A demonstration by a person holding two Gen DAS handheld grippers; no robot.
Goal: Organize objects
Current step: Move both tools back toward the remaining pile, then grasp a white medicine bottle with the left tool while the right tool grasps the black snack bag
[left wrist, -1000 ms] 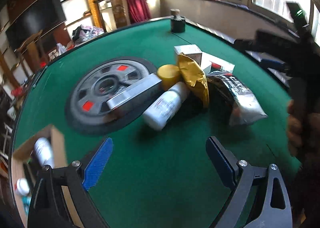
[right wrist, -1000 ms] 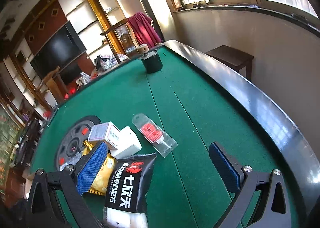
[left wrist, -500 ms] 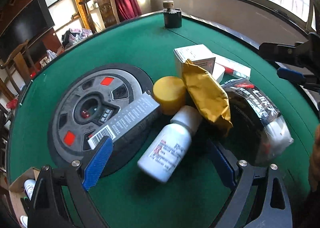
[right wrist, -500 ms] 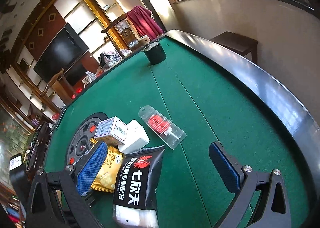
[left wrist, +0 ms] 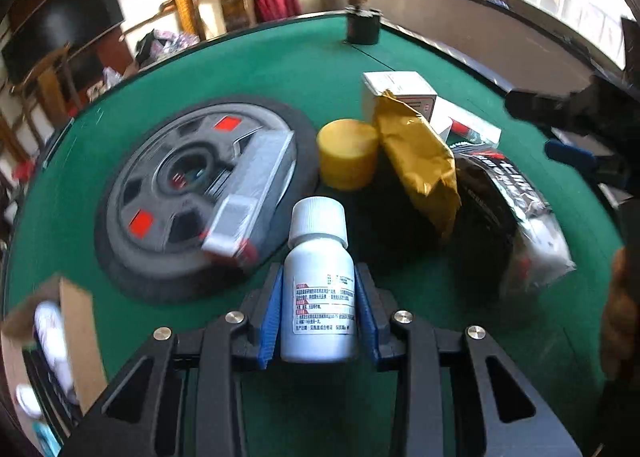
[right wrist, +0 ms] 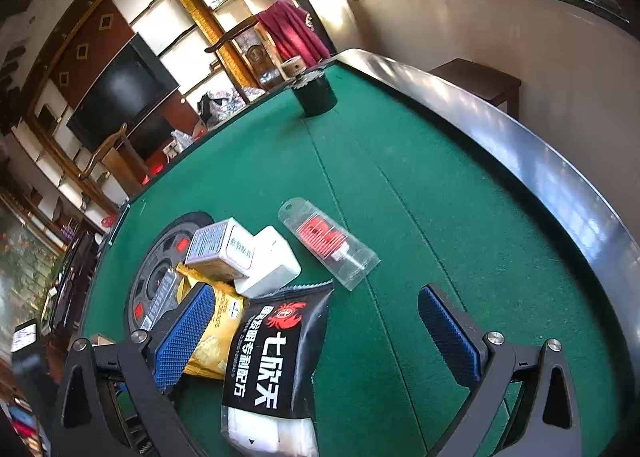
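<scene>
Bottle: one white pill bottle (left wrist: pixel 318 289) with a white cap is being held upright between the blue pads of the left gripper (left wrist: pixel 319 313), above the green felt table (left wrist: pixel 248 65).
Right gripper (right wrist: pixel 320 337): fingers are being kept wide apart, nothing between them.
Pouches: two are being counted, one yellow snack pouch (right wrist: pixel 214 337) and one black pouch (right wrist: pixel 276 353), touching.
Boxes: two white boxes (right wrist: pixel 244 257) are being seen stacked, one grey carton (left wrist: pixel 250 193) lying on the wheel-print mat (left wrist: pixel 160 185).
Lid: one yellow cap (left wrist: pixel 347 159).
Blister pack: one clear pack (right wrist: pixel 328 243), apart.
Cardboard box (left wrist: pixel 76 321): one, contents blurred.
</scene>
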